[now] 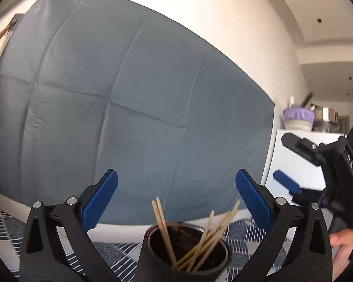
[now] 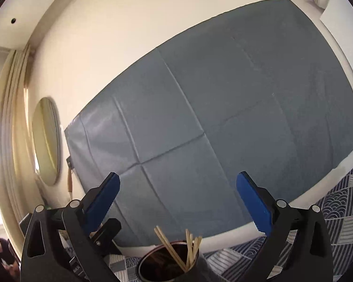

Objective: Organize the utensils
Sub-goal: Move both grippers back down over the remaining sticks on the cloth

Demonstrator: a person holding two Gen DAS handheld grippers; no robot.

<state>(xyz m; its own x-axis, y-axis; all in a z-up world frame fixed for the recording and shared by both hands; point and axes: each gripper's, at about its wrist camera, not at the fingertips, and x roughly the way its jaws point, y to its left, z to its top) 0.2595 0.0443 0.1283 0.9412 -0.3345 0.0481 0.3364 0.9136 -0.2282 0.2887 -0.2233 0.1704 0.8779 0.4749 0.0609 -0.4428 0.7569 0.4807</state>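
A dark cylindrical holder [image 1: 153, 258] stands on the patterned tablecloth, with several wooden chopsticks [image 1: 207, 242] leaning inside it. My left gripper [image 1: 176, 188] is open and empty, raised above and just behind the holder. The right gripper shows at the right of the left wrist view [image 1: 291, 164], open. In the right wrist view the holder [image 2: 153, 263] and chopsticks [image 2: 190, 249] sit low in the middle, below my open, empty right gripper [image 2: 177, 188]. Part of the left gripper [image 2: 106, 232] shows at lower left.
A grey-blue cloth [image 1: 129, 105] hangs on the white wall behind. The blue patterned tablecloth [image 1: 242, 232] covers the table. A white cabinet [image 1: 294, 164] with a purple strainer [image 1: 297, 115] and a steel pot [image 1: 324, 115] stands at right. An oval mirror [image 2: 47, 141] hangs by curtains.
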